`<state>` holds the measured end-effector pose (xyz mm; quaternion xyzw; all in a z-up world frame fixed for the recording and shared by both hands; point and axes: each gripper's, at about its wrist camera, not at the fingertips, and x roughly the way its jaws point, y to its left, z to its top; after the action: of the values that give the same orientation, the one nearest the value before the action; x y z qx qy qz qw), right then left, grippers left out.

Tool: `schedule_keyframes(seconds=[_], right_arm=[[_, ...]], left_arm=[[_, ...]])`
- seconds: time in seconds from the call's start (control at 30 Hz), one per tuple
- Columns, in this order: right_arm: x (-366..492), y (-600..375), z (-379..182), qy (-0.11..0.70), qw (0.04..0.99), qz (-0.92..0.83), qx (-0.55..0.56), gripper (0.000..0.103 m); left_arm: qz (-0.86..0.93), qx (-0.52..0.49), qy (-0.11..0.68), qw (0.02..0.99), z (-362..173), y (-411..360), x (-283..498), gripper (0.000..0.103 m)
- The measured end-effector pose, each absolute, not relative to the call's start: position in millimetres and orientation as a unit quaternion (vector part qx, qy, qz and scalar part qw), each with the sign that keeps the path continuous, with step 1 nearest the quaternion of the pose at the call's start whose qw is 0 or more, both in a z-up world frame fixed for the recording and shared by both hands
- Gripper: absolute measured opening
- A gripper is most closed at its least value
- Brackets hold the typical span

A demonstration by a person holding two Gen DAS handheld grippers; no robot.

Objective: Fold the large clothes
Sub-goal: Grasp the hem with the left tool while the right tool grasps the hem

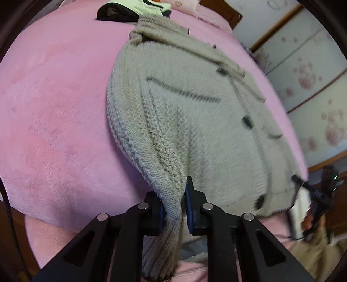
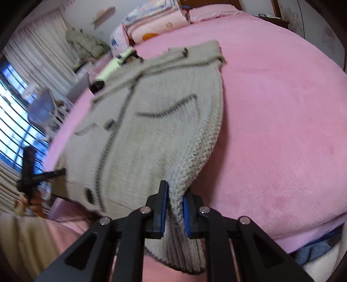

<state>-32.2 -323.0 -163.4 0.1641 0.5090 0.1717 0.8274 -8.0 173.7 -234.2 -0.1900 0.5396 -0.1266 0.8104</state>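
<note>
A large beige knit cardigan (image 1: 190,112) with dark trim and buttons lies stretched along the pink bed (image 1: 54,121); it also shows in the right wrist view (image 2: 156,134). My left gripper (image 1: 173,201) is shut on the cardigan's near left hem corner, the ribbed edge hanging down between its blue pads. My right gripper (image 2: 175,201) is shut on the near right hem corner, ribbed hem drooping below it. Each gripper shows in the other's view: the right one at the right edge (image 1: 312,195), the left one at the left edge (image 2: 36,177). The hem is lifted off the bed.
A black and pale green garment (image 1: 130,10) lies beyond the collar. Folded pink bedding and pillows (image 2: 156,21) sit at the bed's head. A window with curtains (image 2: 19,104) is at left, a flowered wardrobe (image 1: 310,82) at right.
</note>
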Motion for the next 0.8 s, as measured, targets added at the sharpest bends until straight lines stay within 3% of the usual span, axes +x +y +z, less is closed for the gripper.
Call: schedule_keyframes(seconds=[0.23,0.47,0.8], right_arm=[[-7.0,-330.7,-95.2,0.419,0.853,0.214,0.228,0.011],[62.0,-350.2,-42.6,0.337,0.863,0.216,0.307,0.009],[244.6,-363.8,-77.0,0.351,0.860,0.134,0.345,0.009]], left_arm=[[-0.144,-0.312,0.438,0.831,-169.0,196.6,13.0,0.013],[-0.118,-0.364,0.389,0.838,-127.9,211.5,73.3,0.013],[-0.064,-0.389,0.385,0.835,-127.0,225.5,257.9,0.013]])
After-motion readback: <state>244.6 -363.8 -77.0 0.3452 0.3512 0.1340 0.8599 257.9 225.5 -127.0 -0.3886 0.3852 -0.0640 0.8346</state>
